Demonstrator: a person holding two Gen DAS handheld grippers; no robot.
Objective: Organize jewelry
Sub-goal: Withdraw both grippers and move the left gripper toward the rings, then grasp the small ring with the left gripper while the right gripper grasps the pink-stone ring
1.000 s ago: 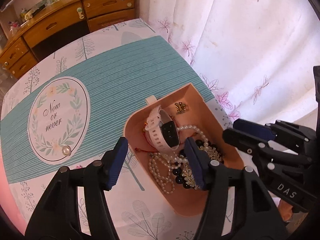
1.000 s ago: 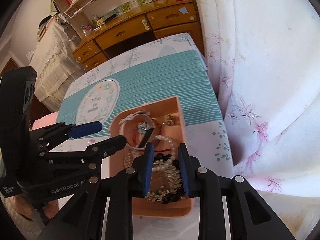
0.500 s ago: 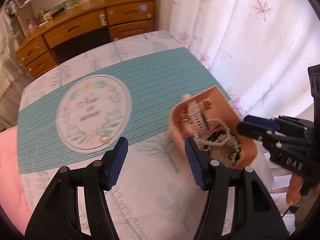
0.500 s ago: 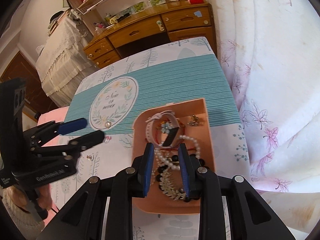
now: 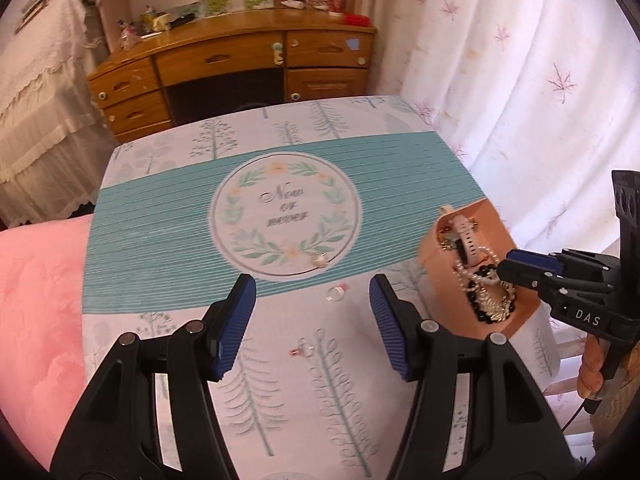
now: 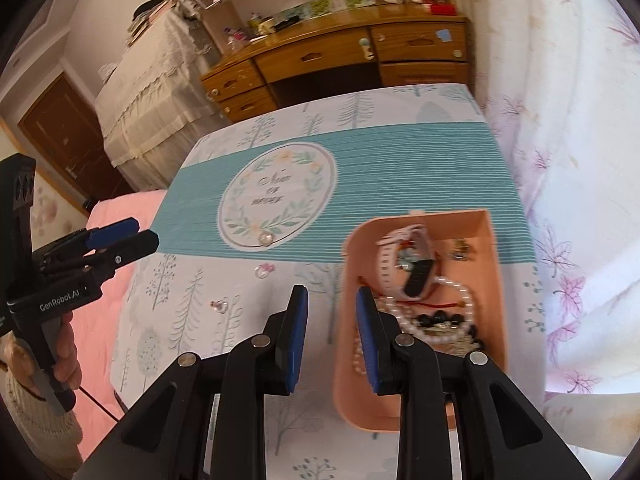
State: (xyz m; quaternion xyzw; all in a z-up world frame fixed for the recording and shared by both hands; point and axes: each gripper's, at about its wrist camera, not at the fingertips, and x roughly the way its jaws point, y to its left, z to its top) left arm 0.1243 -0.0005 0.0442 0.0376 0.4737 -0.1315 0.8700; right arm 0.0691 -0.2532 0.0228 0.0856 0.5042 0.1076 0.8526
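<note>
A pink tray point(image 6: 494, 240) point(image 5: 496, 220) at the table's right edge holds a white watch point(image 6: 390, 264), pearl strands point(image 6: 460, 292) and black beads. Loose on the tablecloth lie a pearl piece point(image 5: 319, 259) point(image 6: 265, 239), a clear ring point(image 5: 335, 293) point(image 6: 264, 270) and a small ring with a red stone point(image 5: 303, 349) point(image 6: 219, 305). My left gripper point(image 5: 312, 320) is open and empty, above the cloth with the two rings in front of it. My right gripper point(image 6: 332, 336) is open and empty, straddling the tray's left wall.
A teal runner with a round "Now or never" print point(image 5: 286, 212) crosses the table. A pink blanket point(image 5: 36, 320) lies to the left. A wooden desk point(image 5: 240, 64) stands beyond the table, and a white curtain point(image 5: 520, 80) hangs at the right.
My left gripper has swung left, away from the tray, to the loose rings on the cloth. My right gripper has drawn back and left to the tray's left wall and opened a little wider.
</note>
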